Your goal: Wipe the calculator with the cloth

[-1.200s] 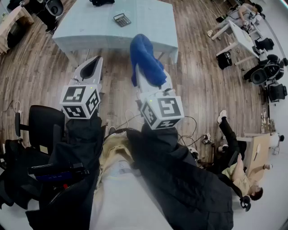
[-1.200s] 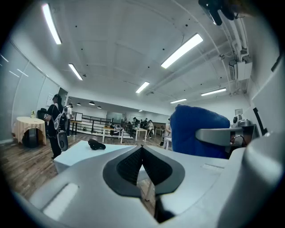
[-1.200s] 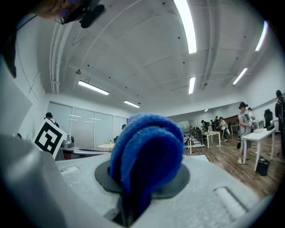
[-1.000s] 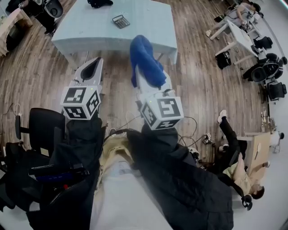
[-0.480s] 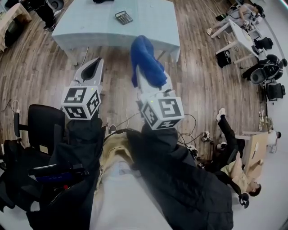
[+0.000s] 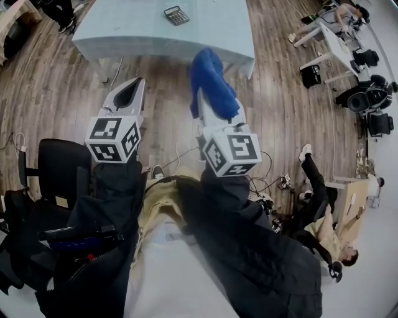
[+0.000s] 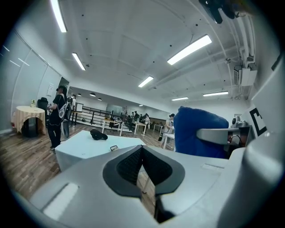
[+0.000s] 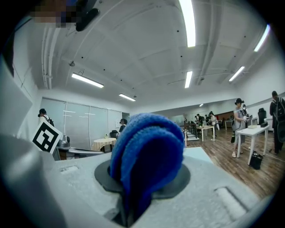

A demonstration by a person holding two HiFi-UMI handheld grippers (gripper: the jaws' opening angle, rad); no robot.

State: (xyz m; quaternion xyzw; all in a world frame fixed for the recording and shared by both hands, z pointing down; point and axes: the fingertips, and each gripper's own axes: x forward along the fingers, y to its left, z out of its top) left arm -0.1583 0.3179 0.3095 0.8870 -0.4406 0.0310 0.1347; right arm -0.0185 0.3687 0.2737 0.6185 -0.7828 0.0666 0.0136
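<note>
— What has the right gripper [image 8: 133, 200] got?

— A thick blue terry cloth [image 8: 147, 151], folded into a rounded, loopy wad. The grey moulded jaws are clamped on its lower fold, and the nap bulges up over the round dark pads.

— And from the head view?

— The cloth [image 6: 211, 79] stands up from the right gripper [image 6: 206, 93] as a soft hump over the wood-plank floor [image 6: 280, 112].

— The left gripper [image 7: 142, 149]?

— Pinched together on nothing. Its ribbed black pads [image 7: 127, 167] meet at the tips, and only a slit below them shows the floor. In the head view the left gripper [image 6: 127, 93] is beside the right one and apart from it. Each carries a white cube [image 6: 112, 140] printed with black squares.

— Where is the small dark rectangular calculator [image 6: 176, 15]?

— Flat on the pale, smooth-topped table [image 6: 124, 31], well apart from both grippers and the cloth. Nothing touches it. In the left gripper view the calculator [image 7: 114, 148] is a tiny slab on the tabletop.
</note>
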